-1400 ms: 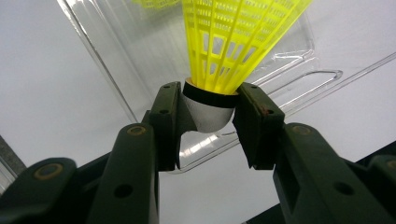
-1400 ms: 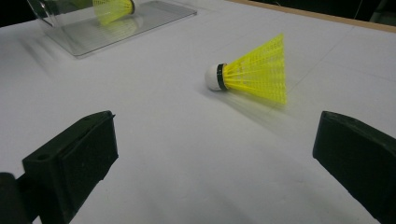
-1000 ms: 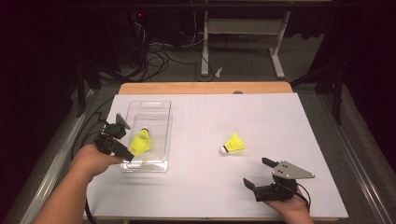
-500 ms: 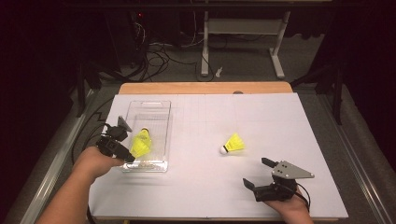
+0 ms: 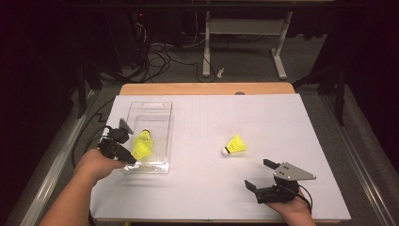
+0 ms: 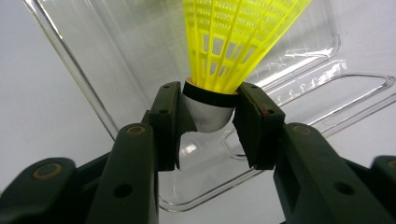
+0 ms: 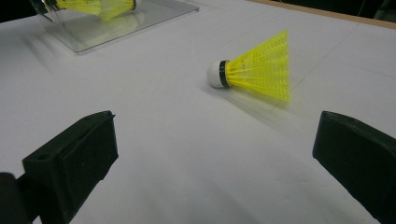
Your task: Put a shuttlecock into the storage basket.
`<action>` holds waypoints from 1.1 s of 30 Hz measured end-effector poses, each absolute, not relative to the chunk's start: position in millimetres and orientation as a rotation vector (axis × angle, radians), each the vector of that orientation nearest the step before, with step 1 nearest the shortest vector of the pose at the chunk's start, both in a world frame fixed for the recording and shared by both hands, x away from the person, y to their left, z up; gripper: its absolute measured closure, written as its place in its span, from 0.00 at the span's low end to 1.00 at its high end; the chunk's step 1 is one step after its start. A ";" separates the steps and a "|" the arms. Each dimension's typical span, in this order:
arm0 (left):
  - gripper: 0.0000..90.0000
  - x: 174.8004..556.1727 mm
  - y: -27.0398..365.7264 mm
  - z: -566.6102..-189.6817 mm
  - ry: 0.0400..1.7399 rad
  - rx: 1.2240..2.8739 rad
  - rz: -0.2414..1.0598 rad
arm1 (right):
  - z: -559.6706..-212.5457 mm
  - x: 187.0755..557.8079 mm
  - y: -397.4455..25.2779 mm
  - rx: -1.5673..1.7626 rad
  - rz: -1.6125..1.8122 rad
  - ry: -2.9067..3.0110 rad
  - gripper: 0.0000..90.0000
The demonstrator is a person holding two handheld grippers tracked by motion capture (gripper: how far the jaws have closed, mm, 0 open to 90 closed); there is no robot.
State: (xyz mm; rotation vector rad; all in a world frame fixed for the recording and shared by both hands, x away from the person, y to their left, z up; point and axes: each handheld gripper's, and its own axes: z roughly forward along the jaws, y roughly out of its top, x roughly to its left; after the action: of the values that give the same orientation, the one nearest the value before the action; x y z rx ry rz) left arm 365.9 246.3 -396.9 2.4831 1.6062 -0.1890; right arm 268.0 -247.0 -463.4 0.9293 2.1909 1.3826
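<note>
My left gripper (image 5: 128, 155) (image 6: 208, 116) is shut on the white cork of a yellow shuttlecock (image 5: 140, 149) (image 6: 233, 42), whose skirt points away over the near end of a clear plastic tray (image 5: 157, 113) (image 6: 112, 70). Just beyond it in the tray, a second yellow shape with a dark tip (image 5: 143, 136) looks like another shuttlecock. One more yellow shuttlecock (image 5: 235, 145) (image 7: 254, 67) lies on its side on the white table top. My right gripper (image 5: 256, 173) (image 7: 215, 149) rests near the front edge, open wide, jaws pointing at that shuttlecock from a short way off.
The white sheet (image 5: 282, 122) covers the table; a wooden edge (image 5: 207, 88) shows at the back. Cables and a stand's legs (image 5: 207, 56) are on the floor beyond. In the right gripper view the tray (image 7: 116, 25) sits far left.
The left gripper holds its shuttlecock at almost the same spot over the tray's near end. The right gripper and the loose shuttlecock have not moved.
</note>
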 end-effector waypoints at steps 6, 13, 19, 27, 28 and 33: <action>0.69 365.5 244.9 -397.1 1.604 2.499 -0.173 | -463.3 267.8 -246.8 0.929 1.380 2.193 0.01; 0.67 365.9 243.6 -396.8 1.620 2.492 -0.174 | -463.0 267.3 -246.9 0.933 1.383 2.192 0.01; 0.57 367.5 241.3 -393.5 1.595 2.494 -0.156 | -462.6 267.5 -247.1 0.925 1.385 2.190 0.01; 0.47 365.2 229.3 -375.5 1.590 2.518 -0.132 | -462.0 267.3 -247.3 0.920 1.389 2.187 0.01; 0.46 365.2 228.2 -372.9 1.576 2.525 -0.135 | -461.9 267.2 -247.3 0.920 1.389 2.187 0.01; 0.42 364.1 223.4 -365.5 1.558 2.542 -0.139 | -461.8 267.1 -247.3 0.922 1.389 2.186 0.01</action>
State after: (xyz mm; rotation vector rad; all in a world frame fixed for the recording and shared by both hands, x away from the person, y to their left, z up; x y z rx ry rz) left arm 364.1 223.4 -365.5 2.5423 1.5580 -0.1387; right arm 267.1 -247.3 -461.8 0.9216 2.1860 1.3889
